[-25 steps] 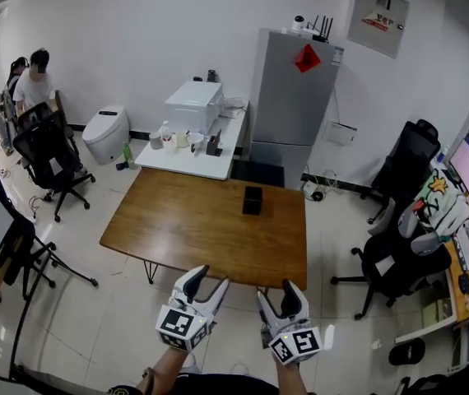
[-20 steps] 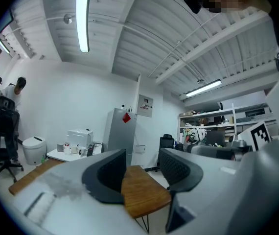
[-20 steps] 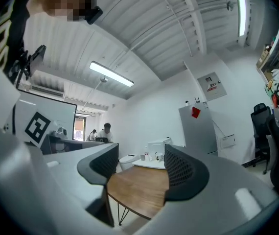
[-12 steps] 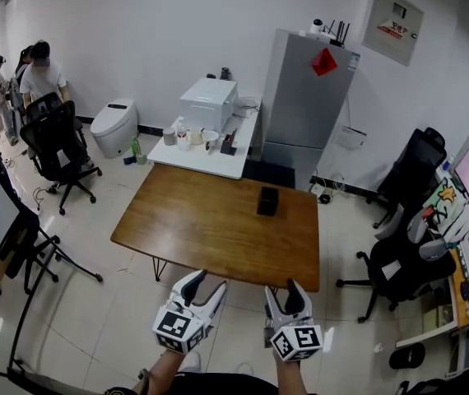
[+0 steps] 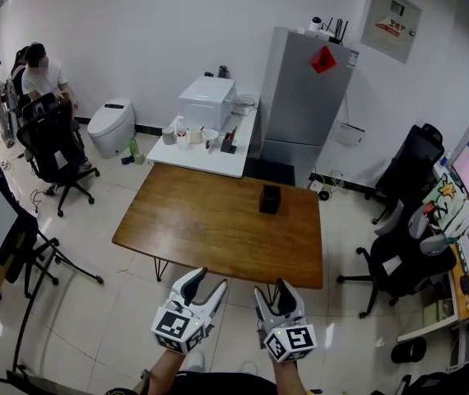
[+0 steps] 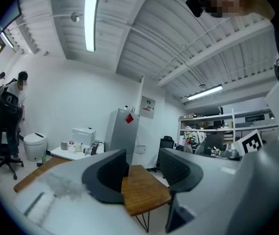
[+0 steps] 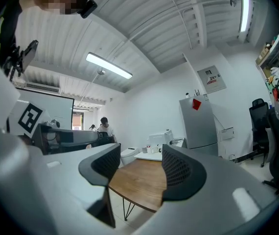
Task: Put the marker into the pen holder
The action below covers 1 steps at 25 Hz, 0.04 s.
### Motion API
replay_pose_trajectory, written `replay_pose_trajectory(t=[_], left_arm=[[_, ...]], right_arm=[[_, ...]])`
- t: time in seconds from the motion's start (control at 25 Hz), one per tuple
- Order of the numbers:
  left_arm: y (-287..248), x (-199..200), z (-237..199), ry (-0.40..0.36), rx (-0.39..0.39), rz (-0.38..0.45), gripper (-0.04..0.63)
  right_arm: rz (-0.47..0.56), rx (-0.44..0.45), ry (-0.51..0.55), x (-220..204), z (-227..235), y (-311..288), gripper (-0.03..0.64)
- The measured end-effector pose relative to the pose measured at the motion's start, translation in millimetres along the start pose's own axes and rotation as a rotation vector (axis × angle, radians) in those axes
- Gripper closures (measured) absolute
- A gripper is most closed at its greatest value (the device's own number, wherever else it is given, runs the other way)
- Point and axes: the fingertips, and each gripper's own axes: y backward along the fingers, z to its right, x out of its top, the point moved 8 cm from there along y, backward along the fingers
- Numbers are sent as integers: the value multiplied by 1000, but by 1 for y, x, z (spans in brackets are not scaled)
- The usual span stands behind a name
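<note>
A small black pen holder [image 5: 270, 198] stands upright on the far right part of the wooden table [image 5: 210, 220]. No marker shows in any view. Both grippers hang over the floor in front of the table's near edge, well short of the holder. My left gripper [image 5: 209, 280] is open with nothing between its jaws; in the left gripper view [image 6: 142, 168] only the table corner [image 6: 144, 192] shows through the gap. My right gripper [image 5: 272, 290] is open and empty too, with the table [image 7: 139, 180] seen between its jaws [image 7: 140, 168].
Behind the table stand a white side table with a printer [image 5: 206, 101] and cups, and a grey fridge [image 5: 304, 97]. Black office chairs sit at the left [image 5: 49, 146] and right [image 5: 399, 262]. People [image 5: 41, 72] are at the far left. A black stand [image 5: 20, 253] is on the left.
The head view has shifted, so the table and holder sit slightly further right and lower. The right gripper has drifted a little left and its jaws have narrowed slightly. Both stay empty.
</note>
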Motion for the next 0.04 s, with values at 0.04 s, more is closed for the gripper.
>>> replay_pose_trajectory(t=[0.04], left_arm=[[1, 0, -1, -1, -3, -2, 385]], right_arm=[[-4, -2, 0, 0, -2, -1, 354]])
